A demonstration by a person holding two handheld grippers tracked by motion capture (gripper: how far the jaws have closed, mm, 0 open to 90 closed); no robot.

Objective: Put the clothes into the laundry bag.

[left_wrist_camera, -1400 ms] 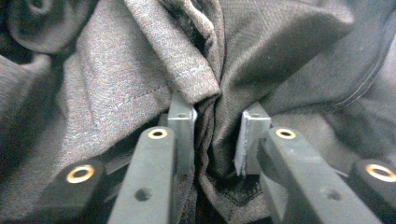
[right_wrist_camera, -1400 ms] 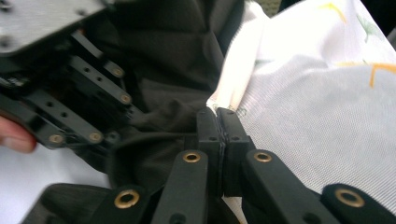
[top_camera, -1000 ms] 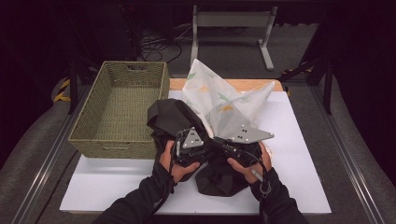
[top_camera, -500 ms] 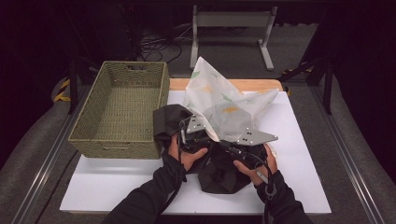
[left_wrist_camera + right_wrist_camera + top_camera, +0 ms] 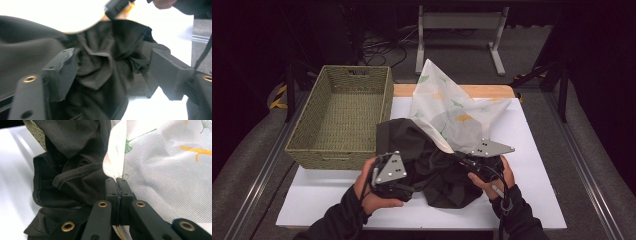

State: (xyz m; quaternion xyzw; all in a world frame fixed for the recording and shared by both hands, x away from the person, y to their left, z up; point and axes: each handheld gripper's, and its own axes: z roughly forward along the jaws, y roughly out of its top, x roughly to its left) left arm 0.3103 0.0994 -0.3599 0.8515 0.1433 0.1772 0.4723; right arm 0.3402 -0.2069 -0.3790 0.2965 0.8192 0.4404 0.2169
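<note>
A black garment (image 5: 432,160) lies crumpled on the white table top (image 5: 532,200), its far part tucked under the edge of a white mesh bag (image 5: 447,107) printed with green and orange leaves. My left gripper (image 5: 408,185) sits at the garment's near-left side. Its jaws have just been opening and now stand wide apart (image 5: 113,56), with black cloth (image 5: 100,75) loose between them and untouched by the pads. My right gripper (image 5: 460,158) is shut on the bag's edge (image 5: 113,173), jaws pressed together (image 5: 116,181), beside the dark garment (image 5: 75,182).
A woven green basket (image 5: 342,117) stands at the table's left, touching the garment's left side. A wooden strip (image 5: 492,91) runs along the far edge. Bare white table lies to the right and along the near edge. A metal stand (image 5: 457,30) is on the floor beyond.
My left gripper has let go of the black garment, opened wide and drawn back toward the near left. The right gripper has kept its grip on the bag's edge and hardly moved.
</note>
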